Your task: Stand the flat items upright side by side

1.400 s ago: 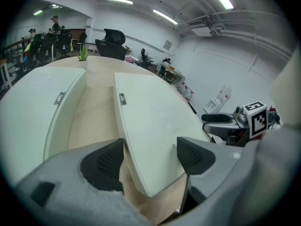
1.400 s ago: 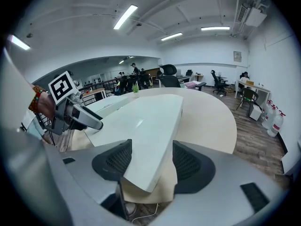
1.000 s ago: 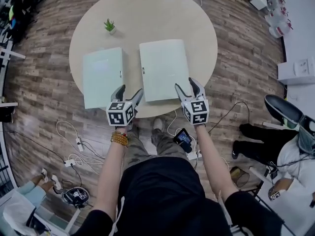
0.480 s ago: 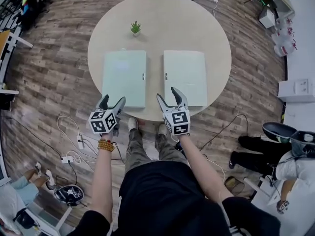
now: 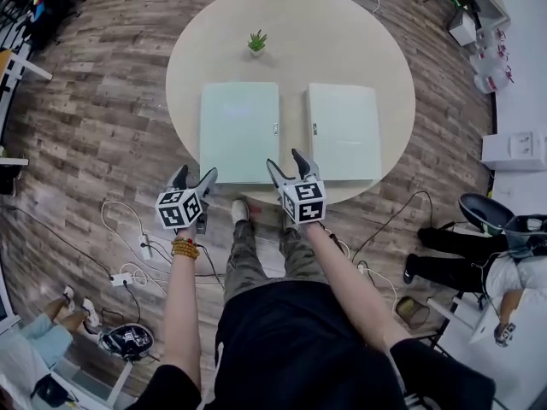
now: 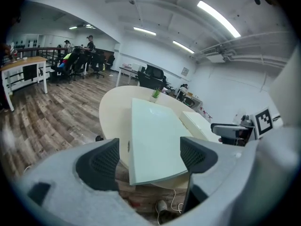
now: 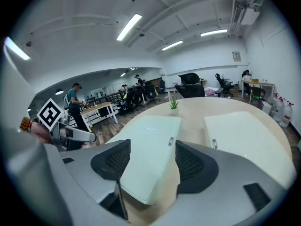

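Note:
Two flat pale green folders lie side by side on the round table (image 5: 295, 24): the left folder (image 5: 239, 131) and the right folder (image 5: 344, 132). My left gripper (image 5: 194, 176) hovers just off the table's near edge, in front of the left folder (image 6: 153, 140). Its jaws are opening and hold nothing. My right gripper (image 5: 286, 162) is at the near edge, between the two folders. Its jaws are opening too, with nothing between them. In the right gripper view the left folder (image 7: 150, 145) lies just beyond the jaws and the right folder (image 7: 244, 135) is further right.
A small potted plant (image 5: 256, 43) stands on the table behind the folders. Cables and a power strip (image 5: 137, 248) lie on the wood floor at the left. A seated person (image 5: 500, 272) and white containers (image 5: 491, 58) are at the right.
Both grippers have drawn back from over the folders' near ends to the table's near edge. The head view has shifted, so the table now sits further right in it.

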